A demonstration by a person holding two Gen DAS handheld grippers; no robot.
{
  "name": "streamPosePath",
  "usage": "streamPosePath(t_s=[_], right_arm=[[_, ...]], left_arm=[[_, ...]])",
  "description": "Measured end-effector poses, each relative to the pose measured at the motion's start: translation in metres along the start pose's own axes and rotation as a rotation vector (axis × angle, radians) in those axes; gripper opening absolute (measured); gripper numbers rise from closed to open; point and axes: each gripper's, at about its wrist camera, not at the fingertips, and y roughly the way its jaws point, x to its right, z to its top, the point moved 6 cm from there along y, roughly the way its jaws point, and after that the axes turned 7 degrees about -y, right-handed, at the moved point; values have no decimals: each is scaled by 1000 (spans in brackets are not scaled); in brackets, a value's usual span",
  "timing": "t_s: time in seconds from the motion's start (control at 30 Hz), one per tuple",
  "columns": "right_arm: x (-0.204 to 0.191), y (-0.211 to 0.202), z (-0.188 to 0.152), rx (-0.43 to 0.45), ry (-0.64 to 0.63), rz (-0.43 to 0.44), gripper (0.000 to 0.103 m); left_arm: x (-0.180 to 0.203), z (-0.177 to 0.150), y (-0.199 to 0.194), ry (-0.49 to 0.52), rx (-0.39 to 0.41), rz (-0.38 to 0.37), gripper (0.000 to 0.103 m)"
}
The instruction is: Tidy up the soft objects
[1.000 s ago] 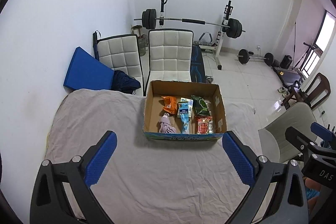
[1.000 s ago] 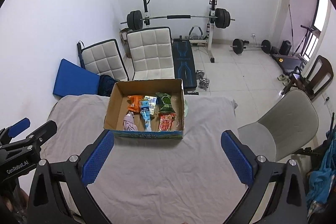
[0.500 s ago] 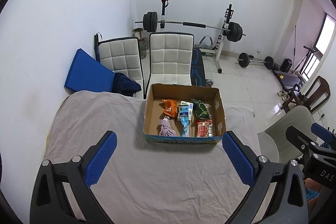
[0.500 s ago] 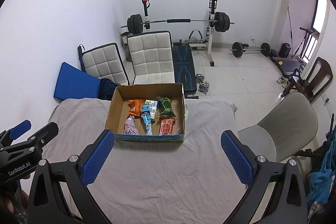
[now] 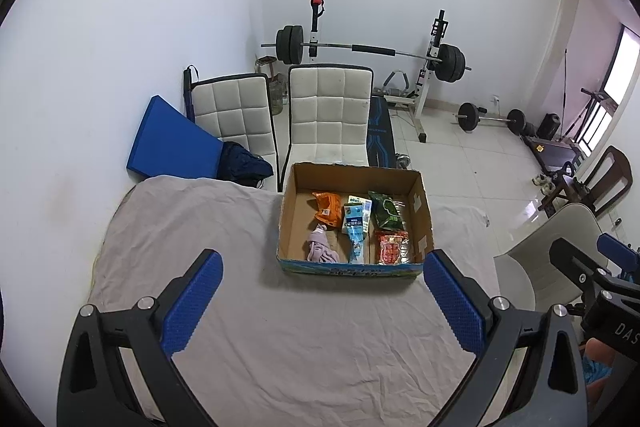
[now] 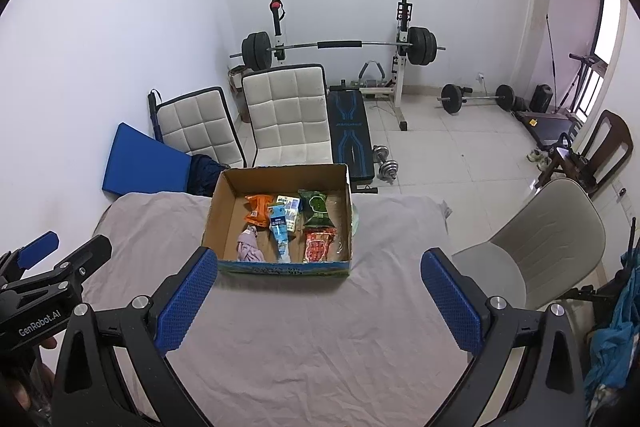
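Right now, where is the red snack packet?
In both wrist views the red snack packet lies in the cardboard box, at its near right corner, right of the blue pouch and in front of the green packet.

Left hand-held gripper (image 5: 322, 301): pulls back from the cardboard box (image 5: 352, 269), now higher toward 12 o'clock.
Right hand-held gripper (image 6: 318, 297): likewise retreats.

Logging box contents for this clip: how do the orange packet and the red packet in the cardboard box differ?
The orange packet lies in the far left part of the cardboard box; the red packet lies at the near right. The orange packet looks crumpled, the red packet flat. Both rest untouched on the box floor.
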Motion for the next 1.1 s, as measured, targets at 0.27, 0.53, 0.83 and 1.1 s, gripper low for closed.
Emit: streamPosePath(t_s=[0.27, 0.53, 0.83, 1.1], right_arm=[[1, 1, 0, -12, 3, -4, 103], [5, 1, -4, -25, 9, -10, 103], [8, 2, -9, -35, 12, -20, 103], [8, 2, -9, -30, 7, -25, 103]], left_arm=[[0, -1, 3, -4, -12, -1, 103], [1, -4, 13, 4, -40, -1, 103], [2, -5, 14, 4, -42, -1, 103], [2, -6, 15, 9, -49, -6, 103]])
